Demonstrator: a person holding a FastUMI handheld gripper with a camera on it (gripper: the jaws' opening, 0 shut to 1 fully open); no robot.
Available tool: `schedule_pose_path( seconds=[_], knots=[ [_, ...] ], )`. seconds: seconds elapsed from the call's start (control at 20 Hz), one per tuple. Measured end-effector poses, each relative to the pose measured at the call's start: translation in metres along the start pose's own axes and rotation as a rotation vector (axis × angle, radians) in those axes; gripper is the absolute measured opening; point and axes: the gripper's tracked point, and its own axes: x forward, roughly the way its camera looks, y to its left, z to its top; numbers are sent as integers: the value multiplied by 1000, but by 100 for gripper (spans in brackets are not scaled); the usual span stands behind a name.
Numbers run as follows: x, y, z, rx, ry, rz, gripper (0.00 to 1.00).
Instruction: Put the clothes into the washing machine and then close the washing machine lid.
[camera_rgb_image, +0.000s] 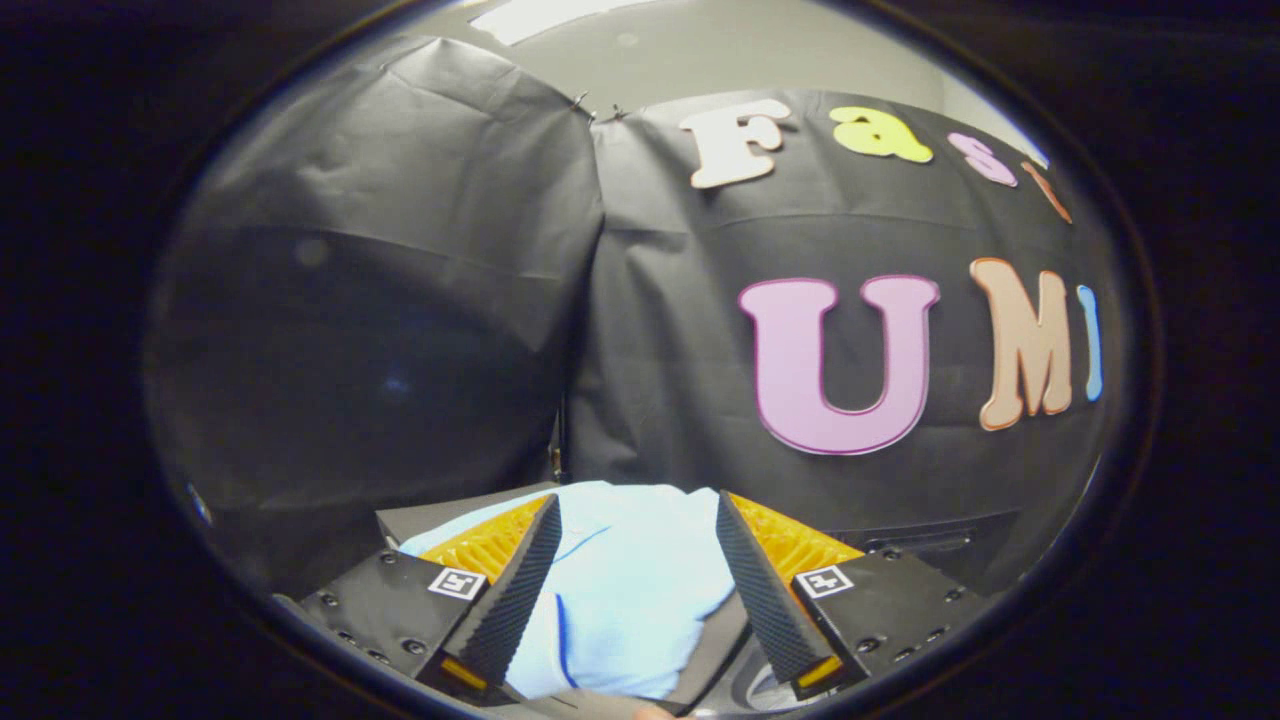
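i see the light blue cloth (640, 580) with a thin darker blue line. behind the cloth, the booth wall (400, 300) is black.

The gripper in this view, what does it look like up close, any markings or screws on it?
The gripper has two wedge-shaped fingers with finely ribbed inner faces. Each sits on a dark block studded with small screws and carries a square black-and-white marker tag on top.
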Motion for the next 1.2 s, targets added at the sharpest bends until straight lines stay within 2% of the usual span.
schedule_pose_path(
  seconds=[0.3,0.65,1.0,1.2],
  knots=[
    [43,26,-40,39,151,-2,97],
    [61,43,-86,26,310,9,97],
    [62,45,-100,-66,365,3,97],
    [60,47,-102,-41,377,9,94]
  ],
)
